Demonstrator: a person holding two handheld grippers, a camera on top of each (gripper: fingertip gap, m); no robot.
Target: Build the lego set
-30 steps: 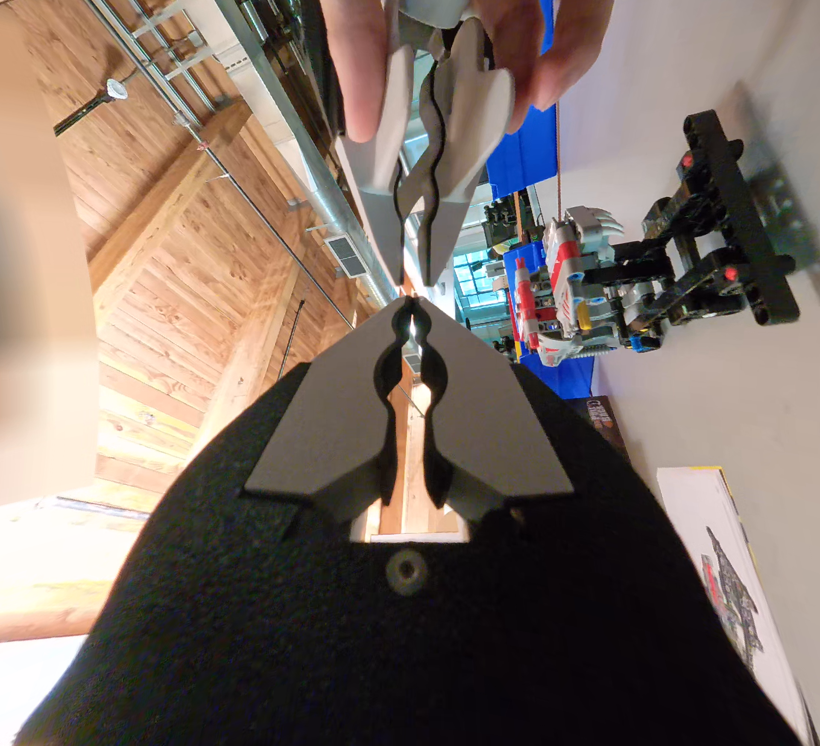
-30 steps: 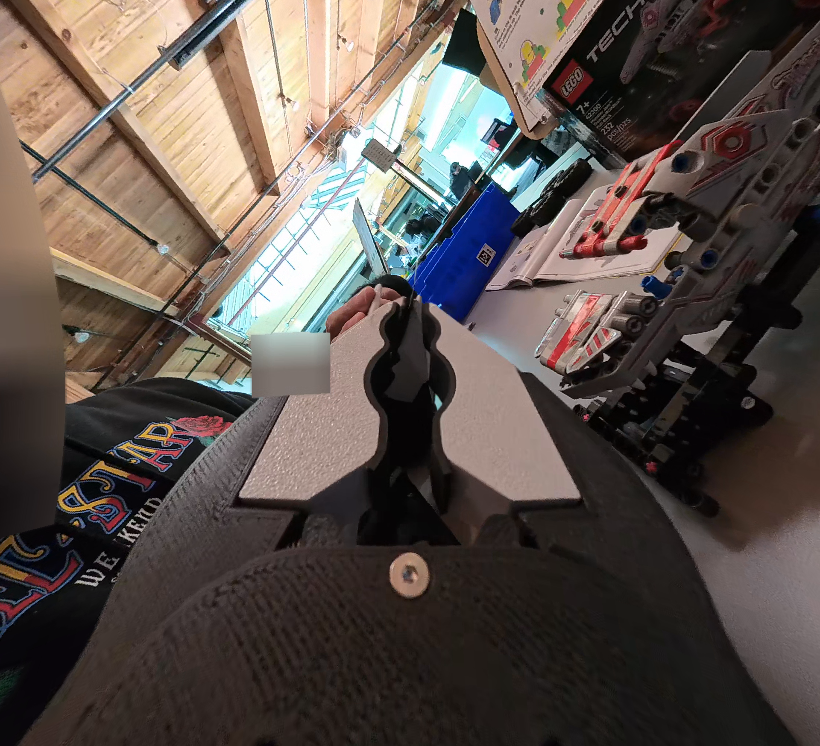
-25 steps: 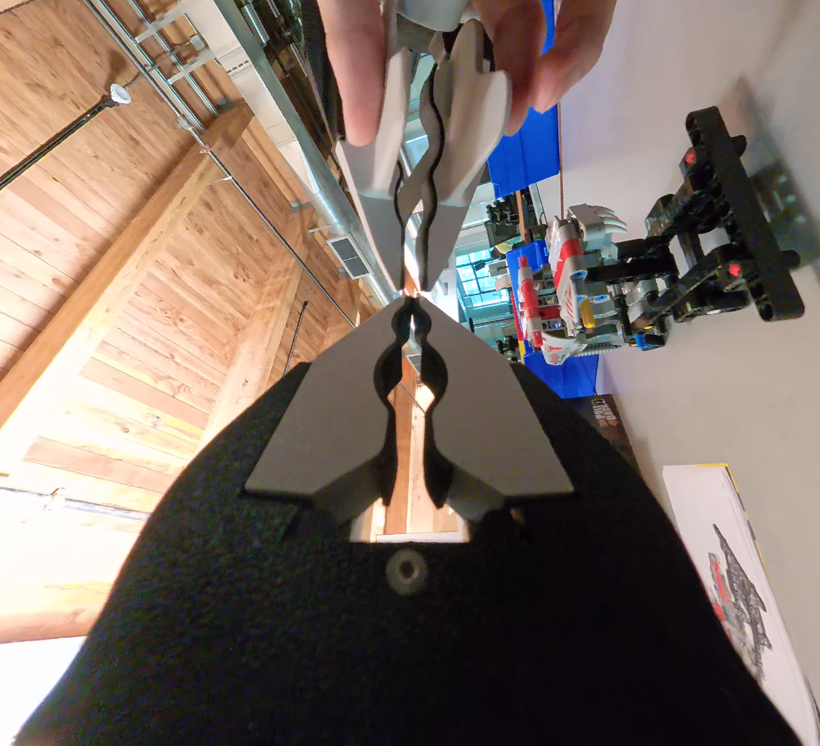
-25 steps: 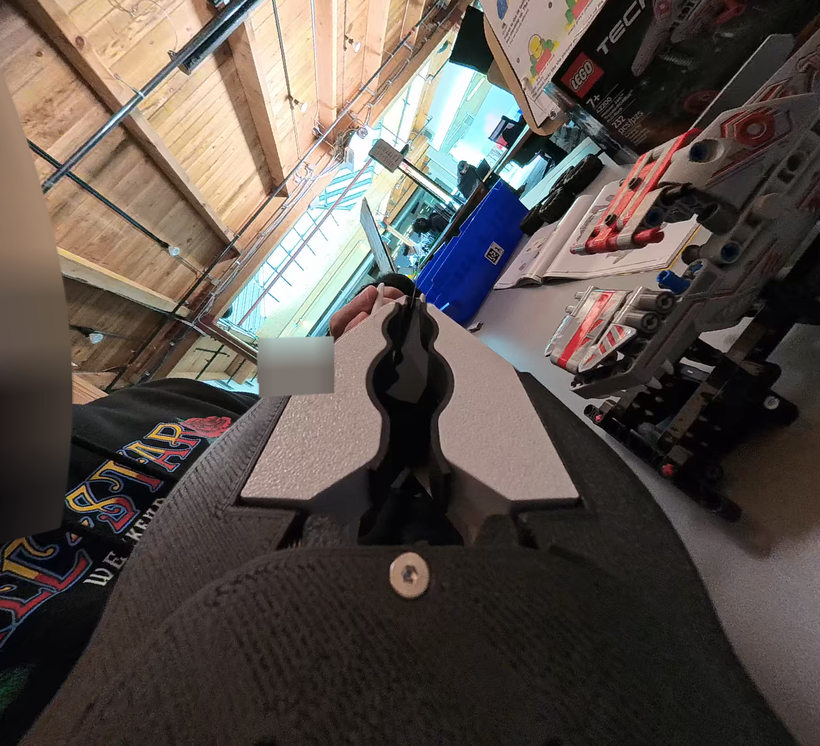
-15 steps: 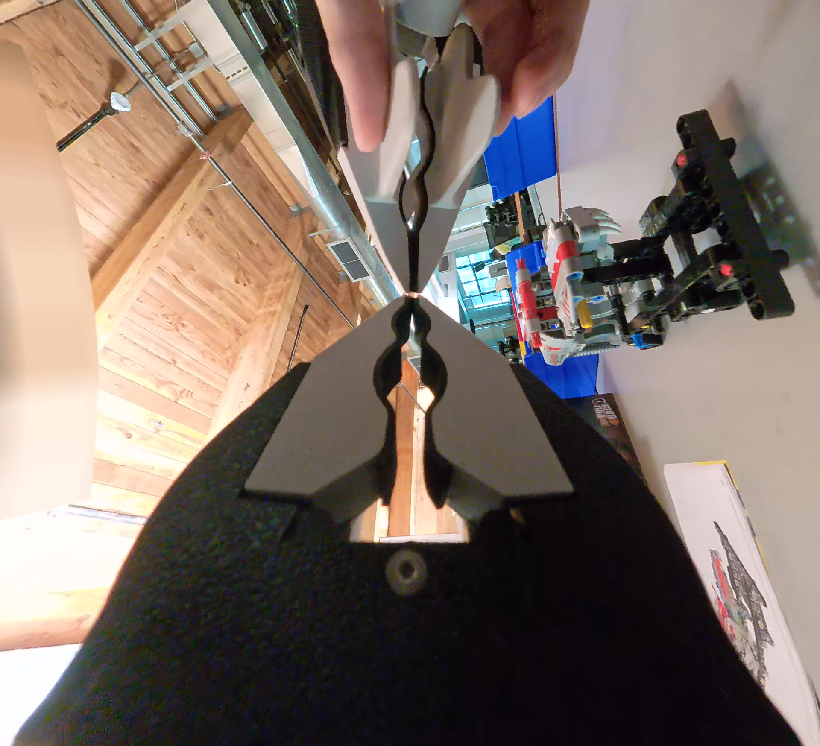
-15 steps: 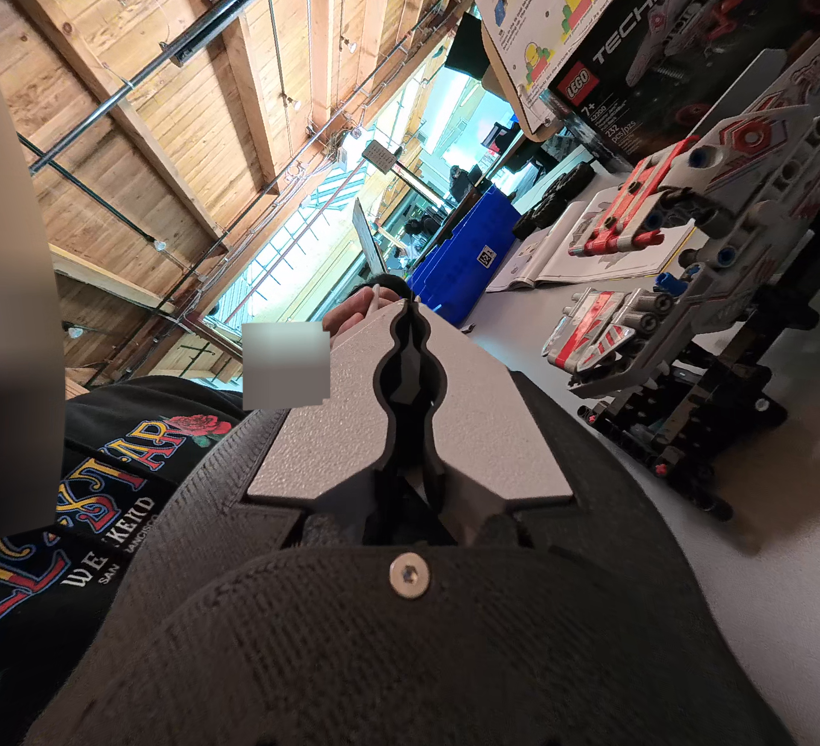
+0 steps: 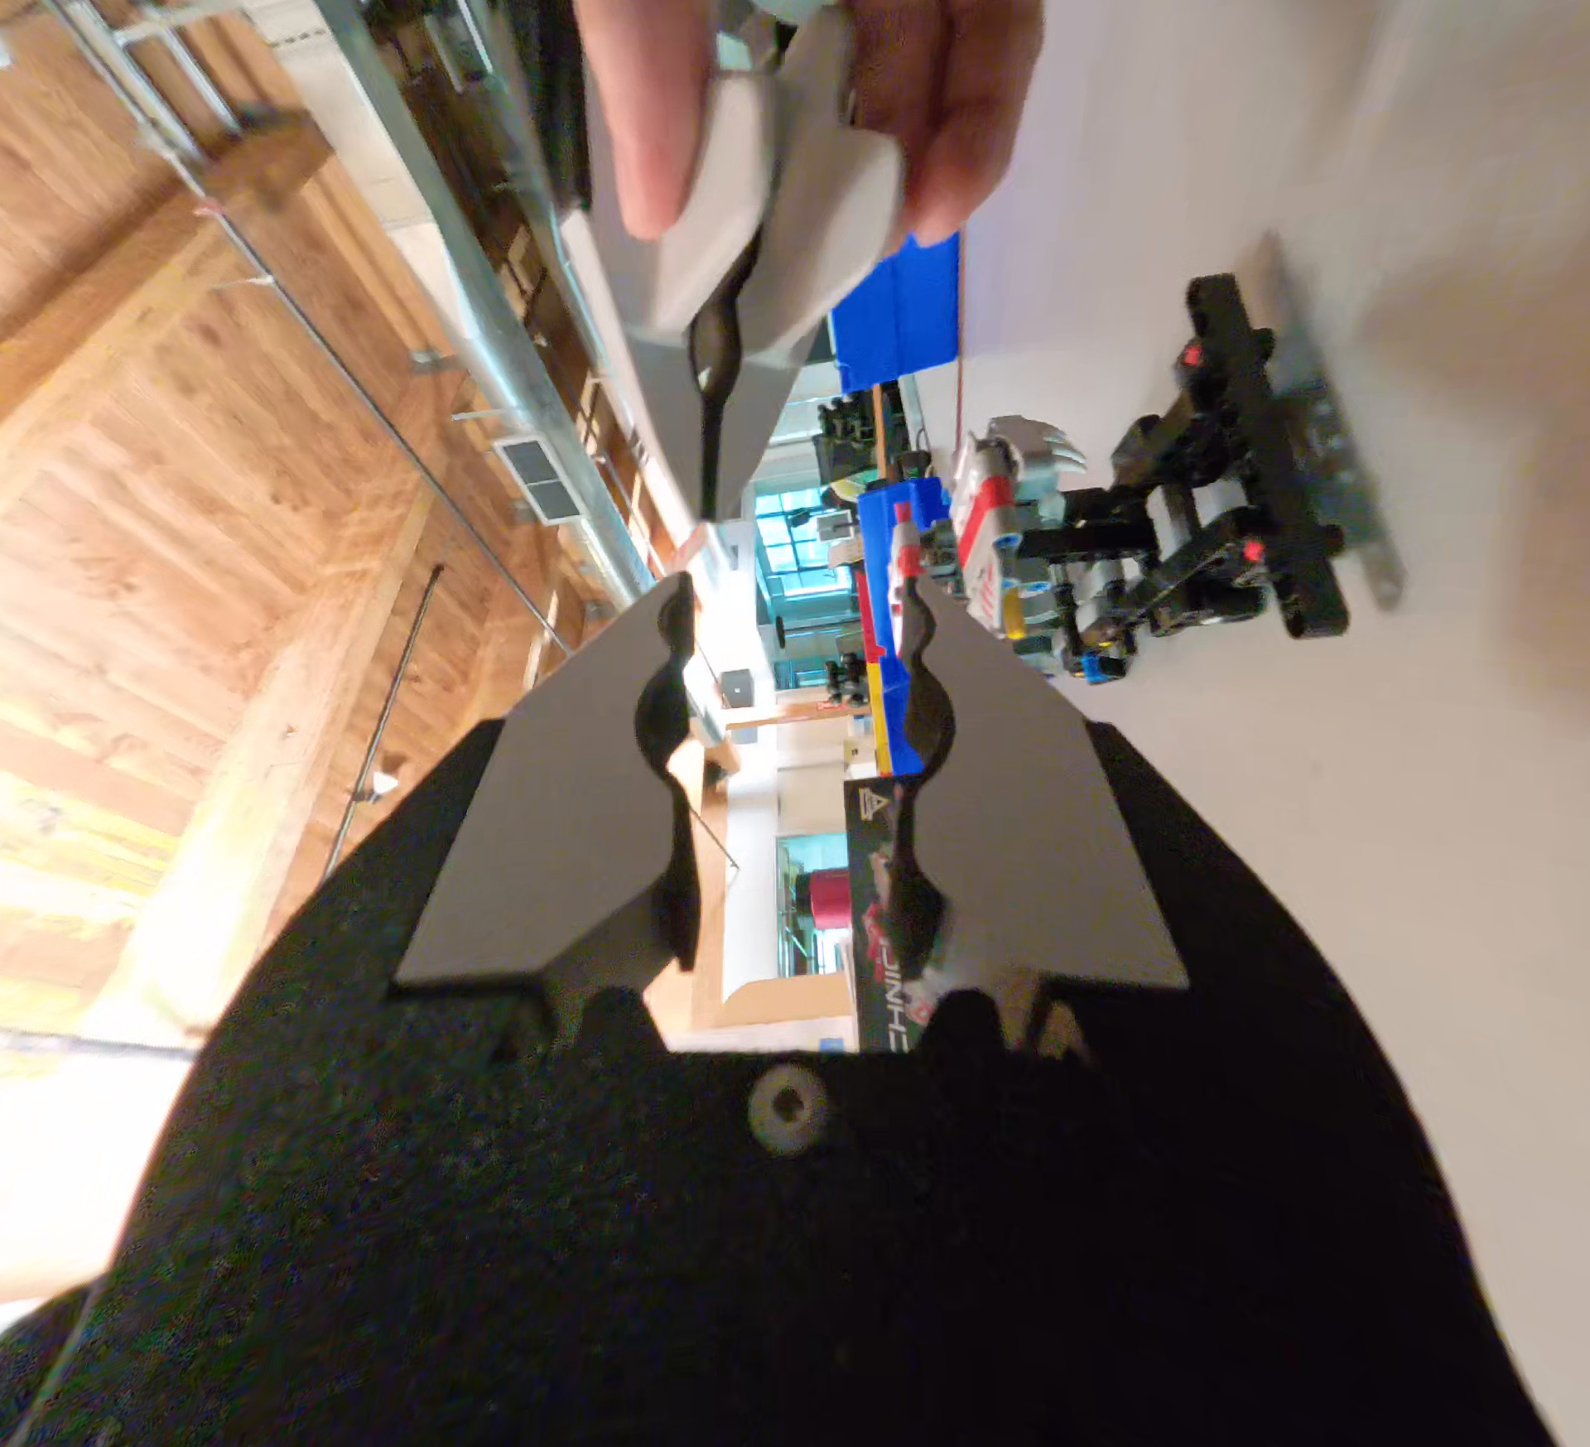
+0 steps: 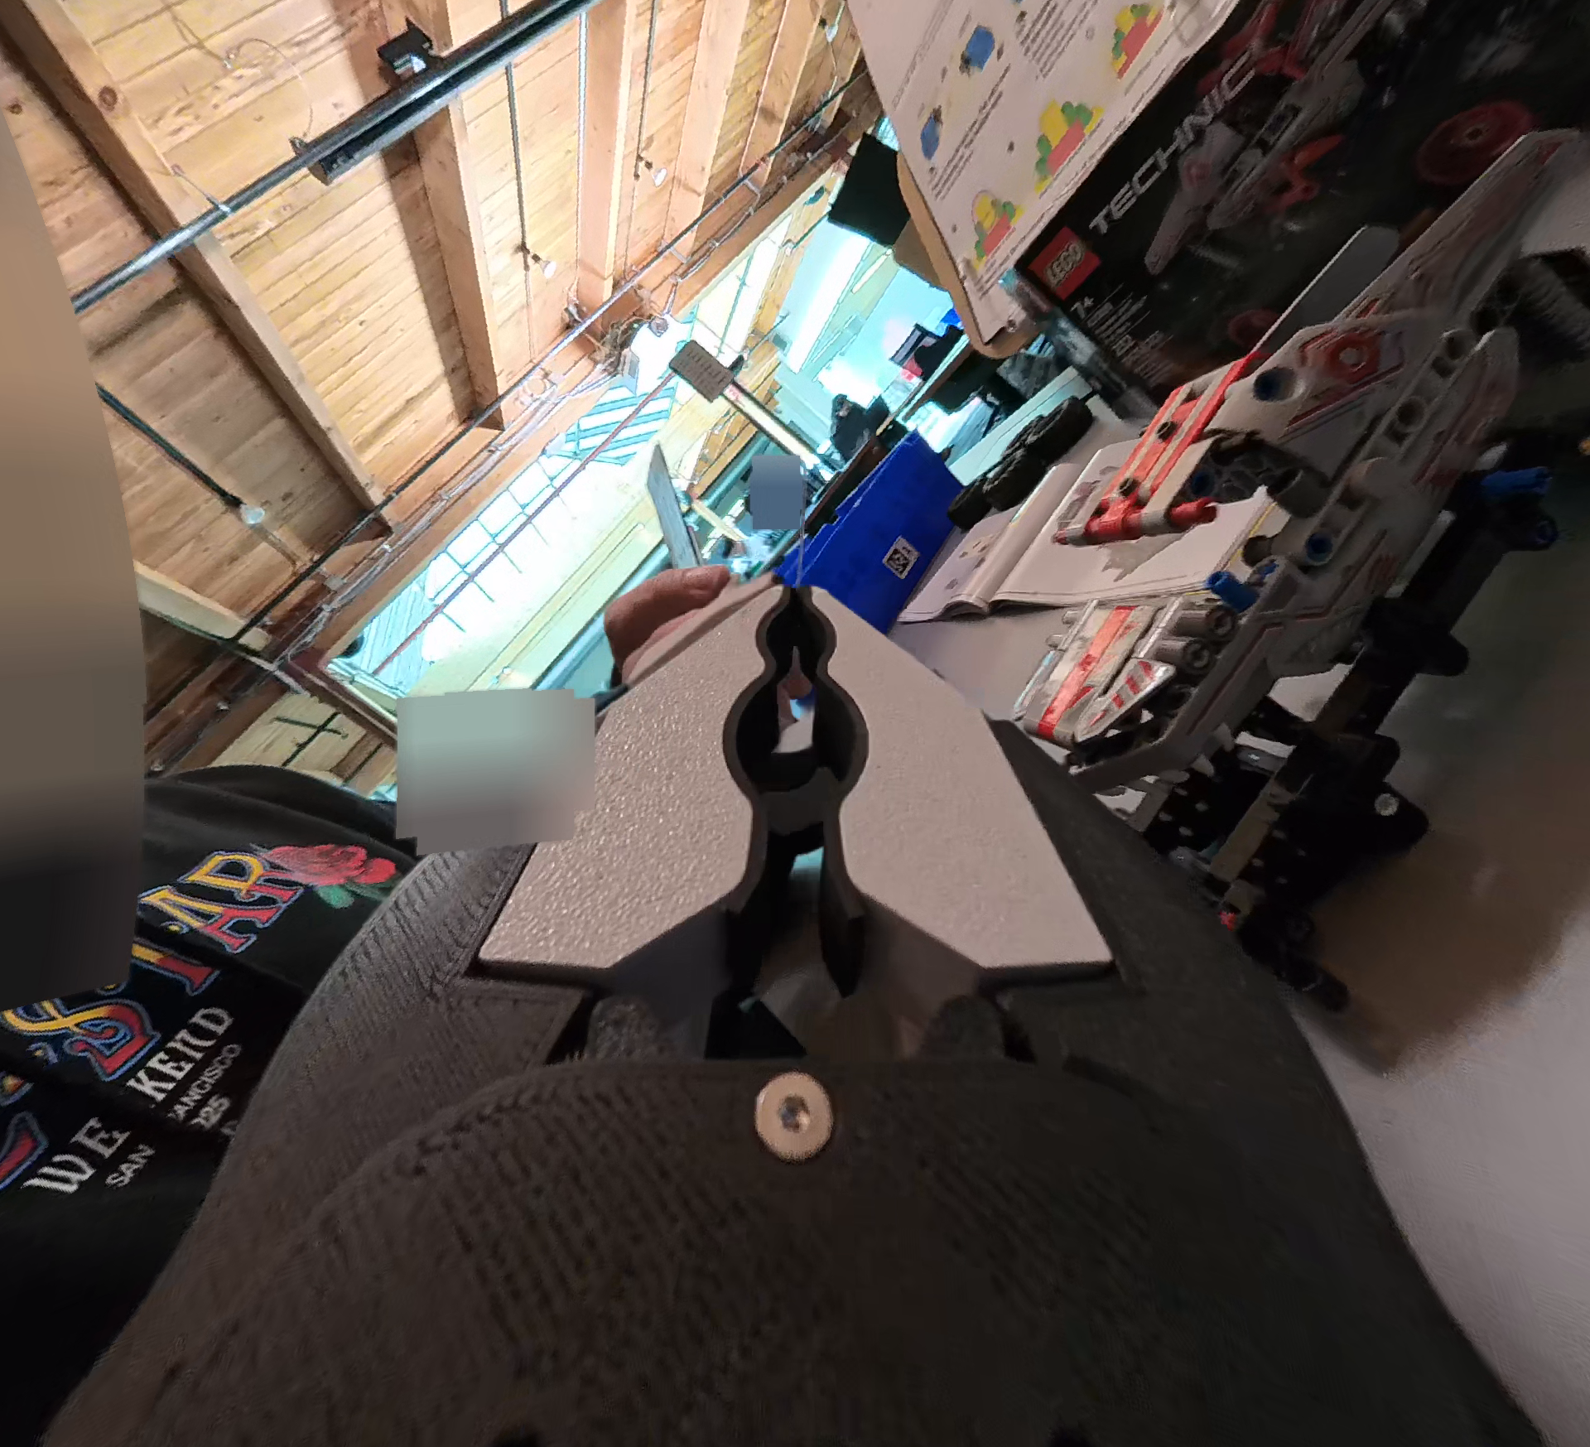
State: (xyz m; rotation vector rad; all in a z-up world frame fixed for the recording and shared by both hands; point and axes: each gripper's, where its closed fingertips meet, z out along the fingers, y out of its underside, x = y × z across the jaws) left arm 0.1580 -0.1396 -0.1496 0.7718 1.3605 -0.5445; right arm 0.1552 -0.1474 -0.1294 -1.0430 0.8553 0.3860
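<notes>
The Lego model [image 7: 998, 536], a white and red craft on a black beam stand [image 7: 1247, 450], sits on the grey table to the right of both grippers. It fills the right side of the right wrist view [image 8: 1342, 493]. My left gripper [image 7: 800, 597] is open and empty. My right gripper [image 8: 789, 588] is shut, and a very thin piece [image 8: 800, 545] sticks out past its tips; I cannot tell what it is. In the left wrist view the right gripper [image 7: 707, 502] is held in a hand and points tip-to-tip at my left gripper, a short gap apart.
The dark Lego box [image 8: 1291, 141] and a white printed sheet [image 8: 1032, 12] stand behind the model. An open instruction booklet [image 8: 1007, 562] and blue bins [image 8: 878, 536] lie farther back. A person's dark printed shirt [image 8: 172, 975] is at lower left. Grey table [image 7: 1334, 932] lies right of the grippers. Left and right tips are no more than a few centimetres apart.
My left gripper has opened from shut. My right gripper closed its jaws about half a second ago and stays shut. The two grippers have drawn slightly apart.
</notes>
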